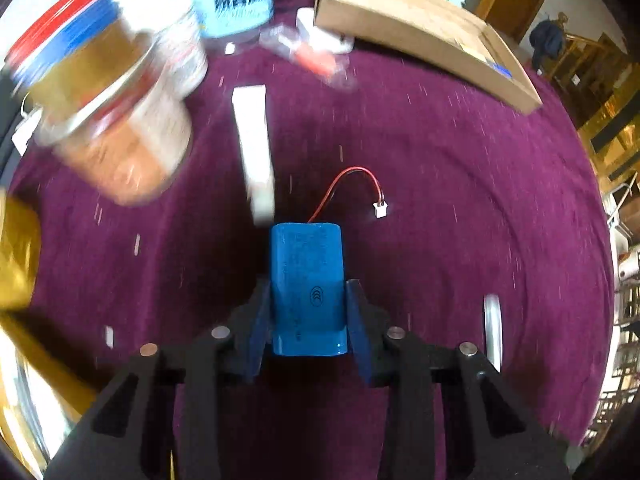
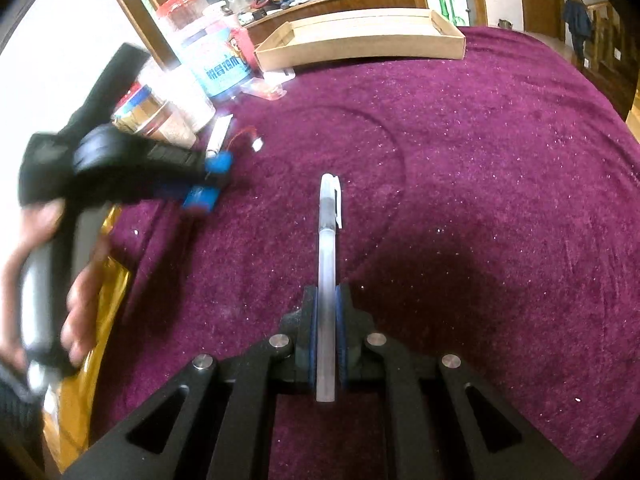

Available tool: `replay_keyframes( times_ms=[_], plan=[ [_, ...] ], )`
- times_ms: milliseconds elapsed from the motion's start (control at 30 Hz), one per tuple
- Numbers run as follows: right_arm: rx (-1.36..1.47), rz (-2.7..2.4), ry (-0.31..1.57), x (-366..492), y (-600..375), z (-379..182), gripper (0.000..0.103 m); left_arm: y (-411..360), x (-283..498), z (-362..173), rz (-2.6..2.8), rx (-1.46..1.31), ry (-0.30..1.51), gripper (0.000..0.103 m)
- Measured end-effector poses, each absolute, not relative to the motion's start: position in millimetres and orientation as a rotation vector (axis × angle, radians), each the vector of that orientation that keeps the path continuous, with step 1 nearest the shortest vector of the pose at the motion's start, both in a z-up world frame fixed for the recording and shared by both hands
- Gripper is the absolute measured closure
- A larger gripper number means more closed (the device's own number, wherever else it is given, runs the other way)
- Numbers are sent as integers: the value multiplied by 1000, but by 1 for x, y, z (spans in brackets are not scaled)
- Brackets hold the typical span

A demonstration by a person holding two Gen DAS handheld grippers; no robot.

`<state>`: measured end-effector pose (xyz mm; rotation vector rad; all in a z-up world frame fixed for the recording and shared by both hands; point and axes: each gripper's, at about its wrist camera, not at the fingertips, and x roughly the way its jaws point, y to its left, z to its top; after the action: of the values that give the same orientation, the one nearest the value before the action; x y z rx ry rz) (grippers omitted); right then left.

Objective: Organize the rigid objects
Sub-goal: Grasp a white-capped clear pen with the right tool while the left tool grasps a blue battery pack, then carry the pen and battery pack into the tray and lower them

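Left wrist view: the left tool (image 1: 308, 300) pinches a blue battery pack (image 1: 307, 280) above the purple-clothed desk (image 1: 440, 200); its red lead (image 1: 348, 184) trails forward, with a cardboard tray (image 1: 420, 28) and blurred jars (image 1: 116, 120) beyond.

Right wrist view: the right tool (image 2: 327, 308) clamps a white capped pen (image 2: 329, 248), pointing forward above the desk; the left tool with the battery pack (image 2: 202, 196) appears at left.

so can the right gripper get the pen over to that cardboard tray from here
Probably yes. The right gripper is shut on the pen, and only bare purple cloth lies between it and the cardboard tray. The jars stand off to the left.
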<state>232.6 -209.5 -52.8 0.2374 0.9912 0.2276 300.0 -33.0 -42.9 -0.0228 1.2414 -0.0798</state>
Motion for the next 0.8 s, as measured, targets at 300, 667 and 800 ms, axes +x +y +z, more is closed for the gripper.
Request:
replay_keyframes(
  times_ms=[300, 667, 800],
  plan=[
    [177, 221, 967, 230, -203, -53, 95, -31, 149, -40, -145, 79, 1209, 70],
    [186, 242, 961, 222, -200, -53, 96, -21, 127, -37, -119, 83, 1120, 69],
    [204, 260, 966, 222, -200, -53, 96, -26, 137, -41, -111, 82, 1108, 68]
  ],
)
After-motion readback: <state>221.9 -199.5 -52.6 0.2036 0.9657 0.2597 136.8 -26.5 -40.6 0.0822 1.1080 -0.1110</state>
